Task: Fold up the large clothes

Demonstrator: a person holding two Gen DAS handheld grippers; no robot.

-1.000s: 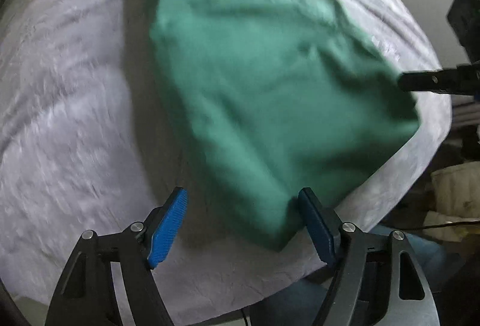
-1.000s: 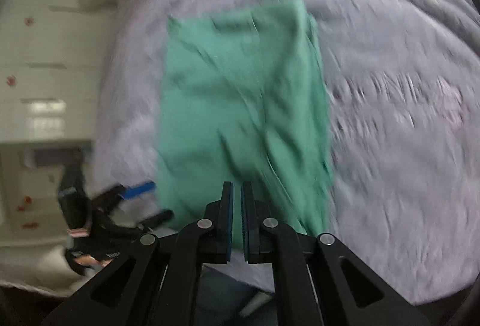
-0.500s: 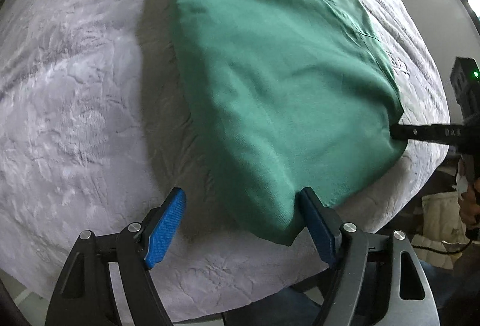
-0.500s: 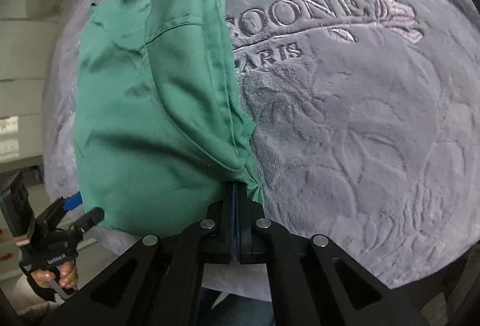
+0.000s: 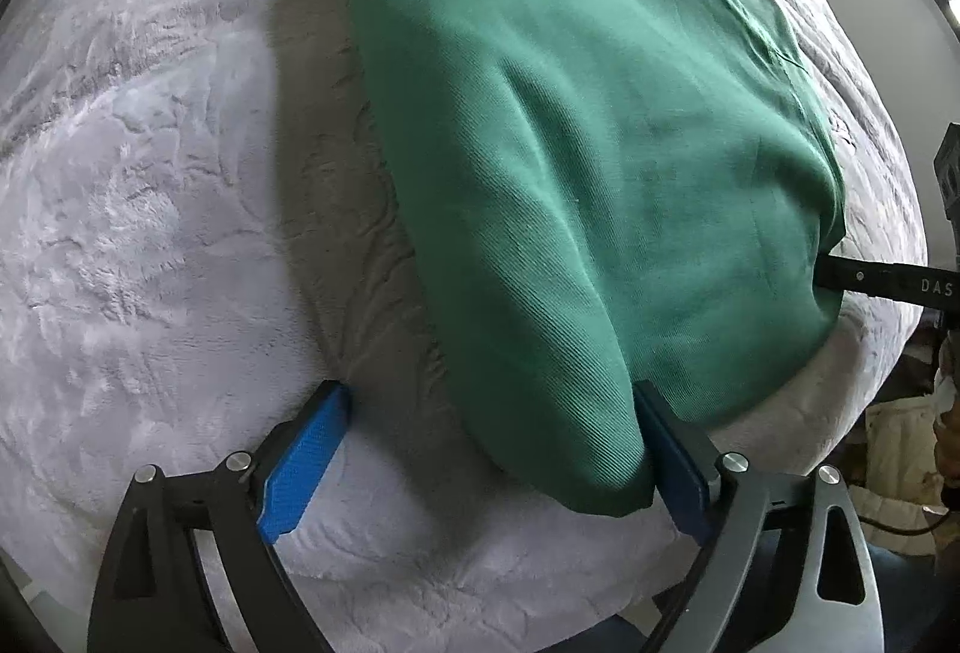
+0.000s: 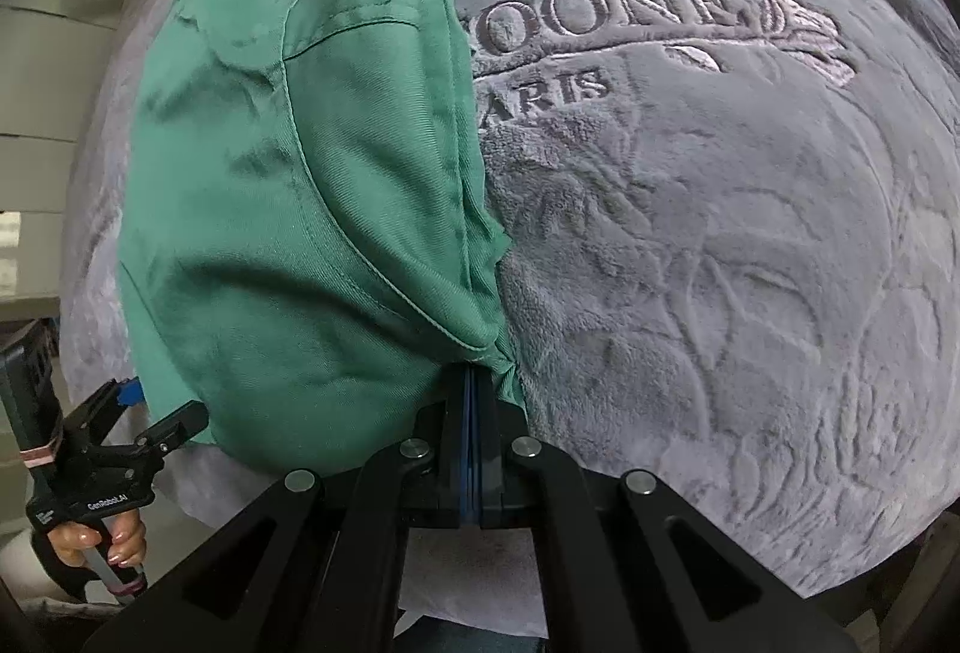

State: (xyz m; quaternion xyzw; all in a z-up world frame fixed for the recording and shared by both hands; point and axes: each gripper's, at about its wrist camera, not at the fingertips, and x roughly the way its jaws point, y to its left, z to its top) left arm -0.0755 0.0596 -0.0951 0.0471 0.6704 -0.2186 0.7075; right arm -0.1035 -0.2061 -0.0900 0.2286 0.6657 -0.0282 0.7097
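My left gripper (image 5: 489, 452) has just spread its jaws wide, the green twill garment (image 5: 576, 161) lying loose between them on the plush grey embossed bed cover (image 5: 150, 209); my right gripper (image 6: 474, 389) pinches the garment's near-right corner.

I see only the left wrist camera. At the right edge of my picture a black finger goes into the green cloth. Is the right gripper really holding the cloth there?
Observer: Yes. The right gripper is shut on a bunched corner of the green garment.
Operator: Is the blanket plain beside that corner?
Observer: No. The grey blanket bears embroidered lettering, and the garment's edge covers its first letters.
Operator: Who holds my left gripper?
Observer: A hand grips its handle. The left gripper has just been opening its jaws, with the garment's fold between them.
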